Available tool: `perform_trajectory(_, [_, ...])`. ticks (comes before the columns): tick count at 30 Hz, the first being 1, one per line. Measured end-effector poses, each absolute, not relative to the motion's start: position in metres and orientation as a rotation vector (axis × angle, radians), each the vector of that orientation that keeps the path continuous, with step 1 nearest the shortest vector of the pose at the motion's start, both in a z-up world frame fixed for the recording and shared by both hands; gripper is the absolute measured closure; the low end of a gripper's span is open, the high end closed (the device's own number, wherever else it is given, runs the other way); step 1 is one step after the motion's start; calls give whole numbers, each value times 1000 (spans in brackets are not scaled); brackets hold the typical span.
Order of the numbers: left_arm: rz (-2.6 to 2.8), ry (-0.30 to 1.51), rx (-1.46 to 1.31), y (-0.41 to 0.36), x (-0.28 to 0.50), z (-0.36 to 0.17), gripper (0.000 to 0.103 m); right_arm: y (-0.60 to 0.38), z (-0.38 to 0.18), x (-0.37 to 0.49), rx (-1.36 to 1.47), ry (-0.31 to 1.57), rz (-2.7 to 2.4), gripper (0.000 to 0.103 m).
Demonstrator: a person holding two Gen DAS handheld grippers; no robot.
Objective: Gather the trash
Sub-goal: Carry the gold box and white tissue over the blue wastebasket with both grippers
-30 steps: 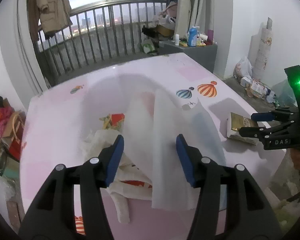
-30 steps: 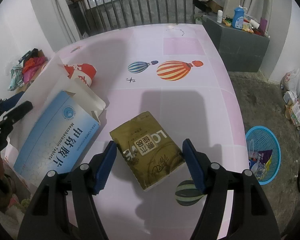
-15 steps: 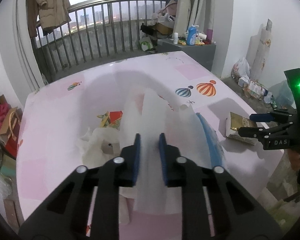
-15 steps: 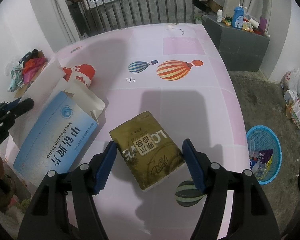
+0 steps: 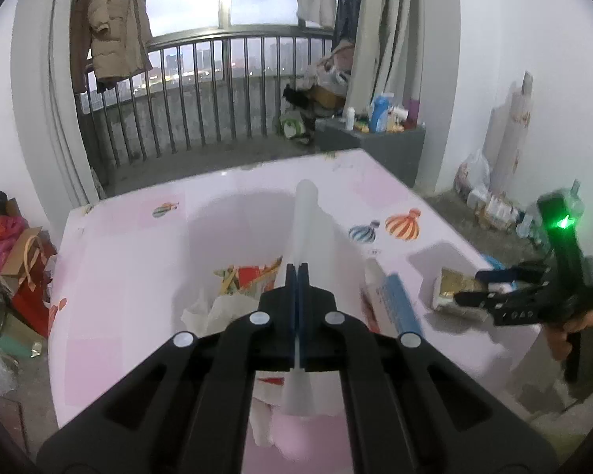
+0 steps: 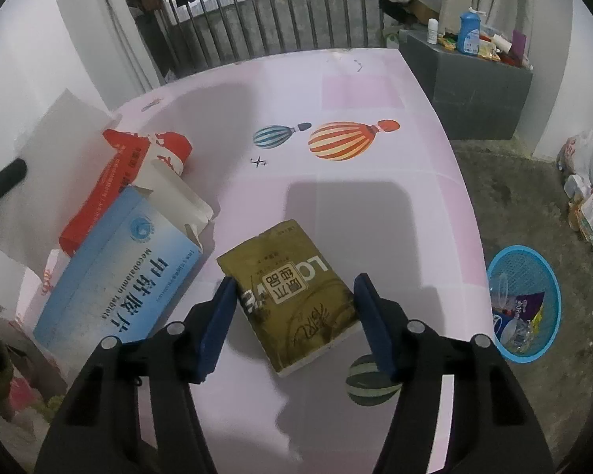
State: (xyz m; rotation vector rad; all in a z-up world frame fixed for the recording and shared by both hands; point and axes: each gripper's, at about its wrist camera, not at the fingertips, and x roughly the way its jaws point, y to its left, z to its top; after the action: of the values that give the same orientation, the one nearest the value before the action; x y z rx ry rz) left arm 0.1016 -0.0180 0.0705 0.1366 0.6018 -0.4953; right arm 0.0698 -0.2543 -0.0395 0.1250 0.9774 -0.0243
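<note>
My left gripper (image 5: 297, 272) is shut on a thin translucent white plastic bag (image 5: 306, 217), pinching it edge-on above the pink table (image 5: 118, 268). The bag also shows in the right wrist view (image 6: 47, 158). My right gripper (image 6: 296, 304) is open, its blue fingers on either side of a gold packet (image 6: 292, 296) lying flat on the table, also visible in the left wrist view (image 5: 452, 286). A blue-and-white medicine box (image 6: 114, 268) and a red-and-white wrapper (image 6: 130, 166) lie left of the packet. Crumpled white tissue (image 5: 217, 308) and colourful scraps (image 5: 249, 276) lie under the bag.
A blue mesh waste basket (image 6: 525, 304) with rubbish stands on the floor to the right of the table. A grey cabinet (image 6: 478, 91) with bottles stands at the back right. Balcony railing (image 5: 201, 106) runs behind the table. Bags and boxes (image 5: 12, 260) are piled on the left floor.
My left gripper has closed from wide open onto the white plastic bag and lifted slightly. My right gripper has stayed open around the gold packet.
</note>
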Motion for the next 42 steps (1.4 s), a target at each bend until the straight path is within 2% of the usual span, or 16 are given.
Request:
perform_trajectory(13, [-547,455,89,-20,91,124,103,-267,-5,50,196,867,-16,46])
perform_trajectory(22, [-747,451,76,-85,92,139,103,-301,22,26,222,773,-84,46])
perform_trajectory(32, [-1059,668,115,-245,132,124,103,-402,37,-23,342,686,-316,46])
perform_trajectory(42, [-1135,1032,222,-434,164,21,103,-522,-17,-44,535,736,-530,46])
